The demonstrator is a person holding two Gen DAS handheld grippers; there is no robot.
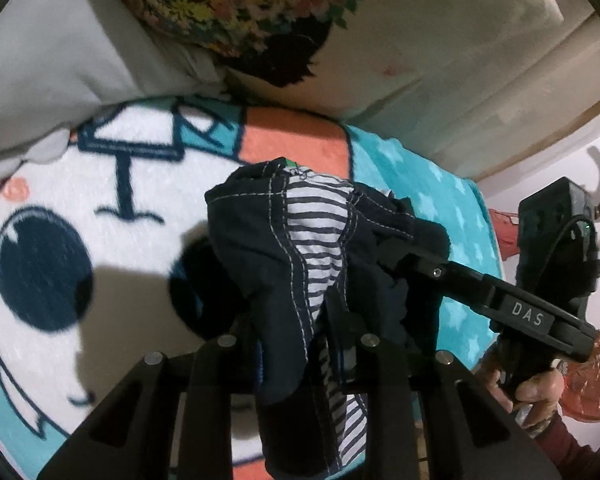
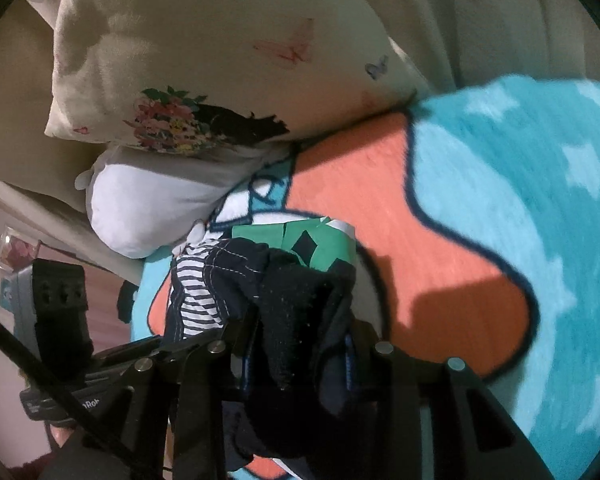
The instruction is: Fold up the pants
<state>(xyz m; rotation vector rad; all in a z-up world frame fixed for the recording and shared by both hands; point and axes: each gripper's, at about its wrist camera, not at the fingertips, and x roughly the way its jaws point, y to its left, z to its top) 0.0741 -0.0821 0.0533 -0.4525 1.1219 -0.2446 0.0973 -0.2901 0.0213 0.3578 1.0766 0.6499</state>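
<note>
Pants [image 1: 260, 248] pinched by both grippers — L [image 1: 296, 344], R [image 2: 296, 360] — over blanket [image 1: 100, 200].

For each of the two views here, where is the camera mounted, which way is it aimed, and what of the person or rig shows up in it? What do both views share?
Left wrist: sits on the left gripper, aimed forward and down at the dark pants bunched between its fingers over a cartoon blanket; the right gripper and the hand holding it show at right.
Right wrist: sits on the right gripper, aimed down at the same pants; the left gripper's body shows at left.
Shared: pants, blanket, floral pillow.
</note>
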